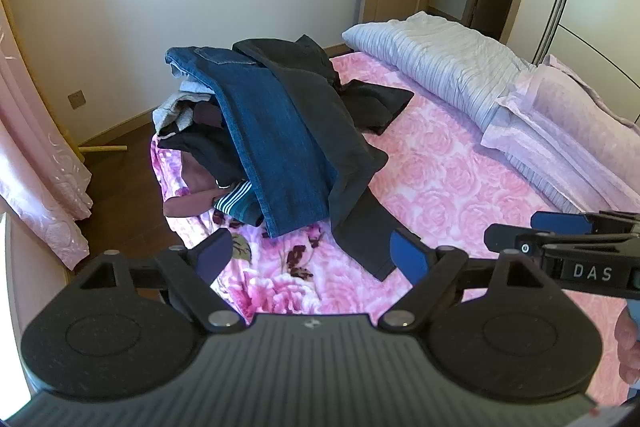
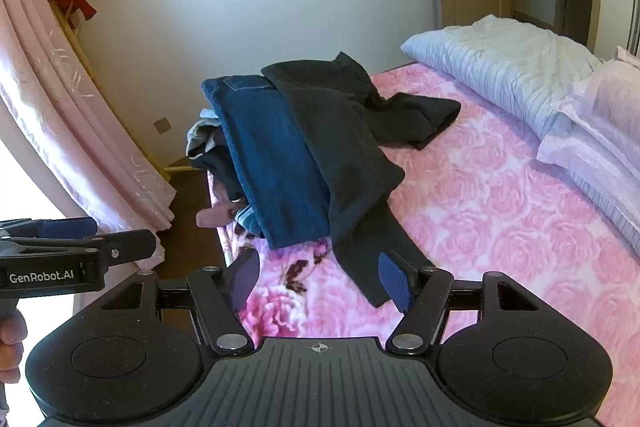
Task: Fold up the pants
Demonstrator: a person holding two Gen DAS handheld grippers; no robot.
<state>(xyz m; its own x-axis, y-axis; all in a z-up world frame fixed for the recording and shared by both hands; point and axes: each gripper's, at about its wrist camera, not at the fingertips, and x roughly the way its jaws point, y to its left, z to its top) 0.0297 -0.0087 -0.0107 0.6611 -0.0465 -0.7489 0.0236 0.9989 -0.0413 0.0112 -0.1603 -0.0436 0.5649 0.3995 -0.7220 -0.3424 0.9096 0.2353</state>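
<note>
Two grippers (image 1: 312, 255) (image 2: 320, 279) agape — two pants (image 1: 276, 147) (image 1: 332, 131) heaped.

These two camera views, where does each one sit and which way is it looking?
Left wrist view: on the left gripper, angled down at the dark blue denim jeans on the pink rose-print bedsheet; its own open jaws show, and the right gripper at the right edge.
Right wrist view: on the right gripper, facing the same pile; own open jaws, left gripper and a hand at left.
Shared: jeans, black trousers, grey quilted blanket.
</note>
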